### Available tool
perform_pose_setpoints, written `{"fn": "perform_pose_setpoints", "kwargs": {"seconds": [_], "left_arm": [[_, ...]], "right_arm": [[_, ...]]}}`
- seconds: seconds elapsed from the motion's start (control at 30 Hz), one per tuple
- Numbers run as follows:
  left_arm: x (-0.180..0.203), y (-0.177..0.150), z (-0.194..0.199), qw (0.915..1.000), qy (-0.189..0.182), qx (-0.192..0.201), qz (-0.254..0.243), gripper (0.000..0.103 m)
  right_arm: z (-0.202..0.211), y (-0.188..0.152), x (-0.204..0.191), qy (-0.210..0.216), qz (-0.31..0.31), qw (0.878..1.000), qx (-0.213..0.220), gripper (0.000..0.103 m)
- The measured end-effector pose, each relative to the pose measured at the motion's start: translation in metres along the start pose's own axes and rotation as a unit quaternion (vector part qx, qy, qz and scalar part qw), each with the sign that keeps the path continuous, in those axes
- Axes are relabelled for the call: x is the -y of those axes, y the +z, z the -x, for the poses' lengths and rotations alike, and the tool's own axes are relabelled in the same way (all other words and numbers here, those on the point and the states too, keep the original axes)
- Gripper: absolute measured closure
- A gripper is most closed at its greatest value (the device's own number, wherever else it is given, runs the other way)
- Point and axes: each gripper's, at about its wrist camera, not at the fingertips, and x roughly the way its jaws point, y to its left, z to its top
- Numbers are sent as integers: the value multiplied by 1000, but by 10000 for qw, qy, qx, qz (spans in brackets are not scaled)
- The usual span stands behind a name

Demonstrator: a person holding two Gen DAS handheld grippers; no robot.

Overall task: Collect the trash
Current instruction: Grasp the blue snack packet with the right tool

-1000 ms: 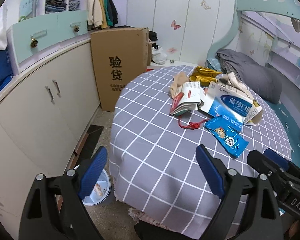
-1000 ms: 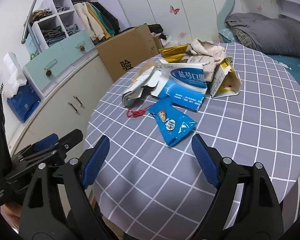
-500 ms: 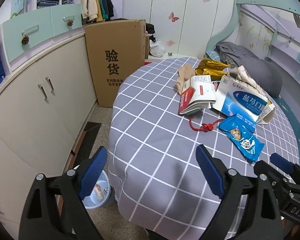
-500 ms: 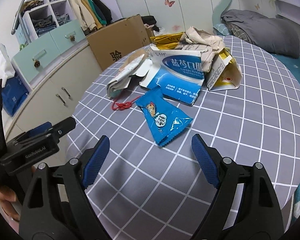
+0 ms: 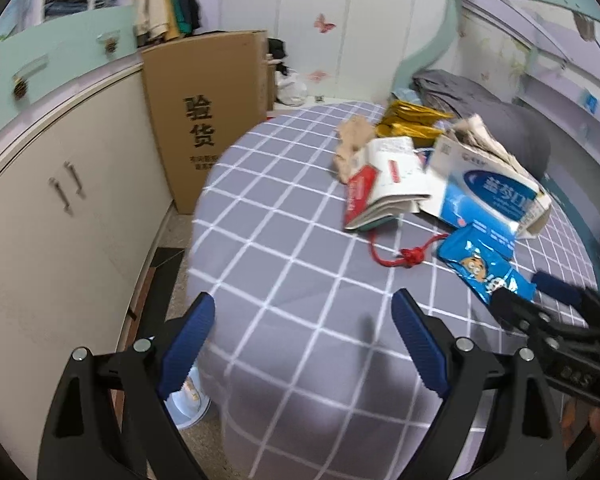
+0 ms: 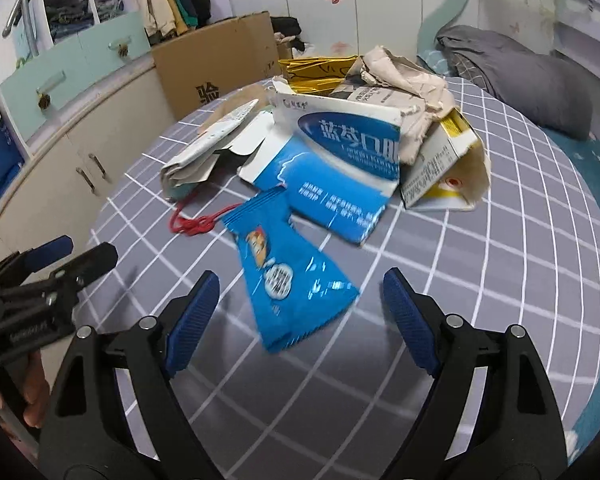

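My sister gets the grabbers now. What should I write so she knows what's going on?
Left gripper: open, empty, over the near edge of the checked table.
Right gripper: open, empty, lined up on the blue snack wrapper.
Behind the wrapper: red string, torn blue box, folded booklet, yellow box, crumpled paper, gold bag.
Done: nothing picked up yet.
Left: all of it. The wrapper is closest, probably first.
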Motion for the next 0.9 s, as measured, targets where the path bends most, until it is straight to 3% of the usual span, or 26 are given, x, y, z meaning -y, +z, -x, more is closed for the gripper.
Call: {"fn": "perform_pose_setpoints", "kwargs": {"seconds": [0.07,0.13,0.23,0.37,0.43,0.6,0.67,0.73,0.9], "left_arm": [[9,5,-6,9997,-177,-24,-178,15],[18,9,-12,9991,-230,-68,-356,15],[36,16,-22,9976,-278,-112,-626,15],[54,19,-32,9955,-328,-157,-873,15],[61,20,-37,9948,-312,-193,-950,31],[74,27,-50,9939,-331,-279,-1019,42],[78,28,-50,9929,-422,-283,-1076,58],[82,28,-48,9924,-417,-269,-1130,92],[79,22,-40,9936,-600,-296,-908,97]], "right_arm": [[-4,4,-1,122,95,9999,-53,31],[-6,4,0,-13,235,9997,-54,61],[-2,1,7,227,160,9996,-24,73],[5,-5,21,420,-48,9991,35,78],[8,-8,26,467,-127,9988,65,79],[11,-12,32,564,-240,9981,120,80],[12,-12,30,573,-272,9979,135,80],[14,-13,30,597,-299,9976,160,82],[24,-18,28,665,-328,9969,253,87]]}}
